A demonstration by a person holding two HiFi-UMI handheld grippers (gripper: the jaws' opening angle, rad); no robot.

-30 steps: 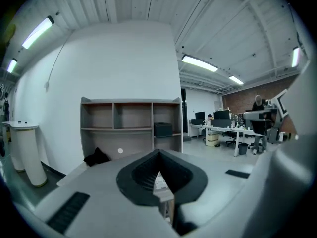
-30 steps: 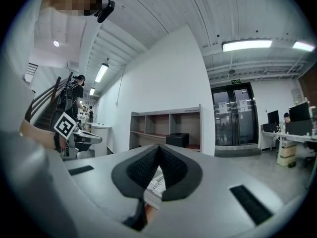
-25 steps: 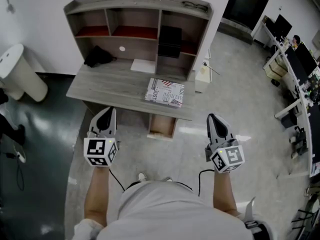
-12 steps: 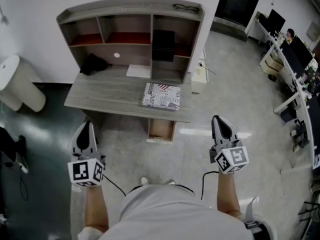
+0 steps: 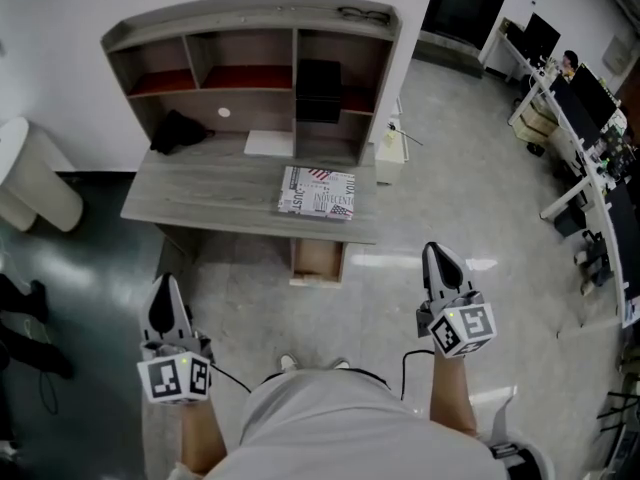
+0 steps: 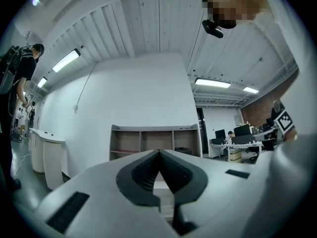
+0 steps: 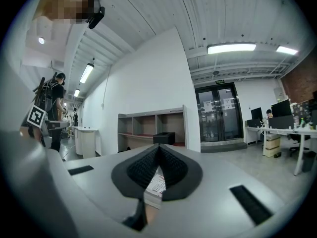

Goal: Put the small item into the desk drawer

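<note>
The grey desk [image 5: 210,193] with its shelf hutch [image 5: 250,38] stands ahead of me in the head view. Its drawer [image 5: 318,260] is pulled open under the right part of the desktop. A printed box [image 5: 315,192] lies on the desktop above the drawer. My left gripper [image 5: 163,288] hangs low at the left, short of the desk, shut and empty. My right gripper [image 5: 436,255] hovers right of the drawer, shut and empty too. Both gripper views show the jaws closed tip to tip, left [image 6: 159,151] and right [image 7: 158,147], with the hutch [image 6: 156,143] far beyond.
A black cloth [image 5: 178,128], a white sheet [image 5: 270,144] and a black box [image 5: 318,90] sit in the hutch area. Glasses [image 5: 362,13] lie on top. A white bin [image 5: 35,173] stands at left, a small white stand [image 5: 390,148] beside the desk, office desks [image 5: 590,118] at right.
My left gripper has drawn back and down to the left, away from the desk. The right gripper has barely shifted. The desk sits slightly farther off.
</note>
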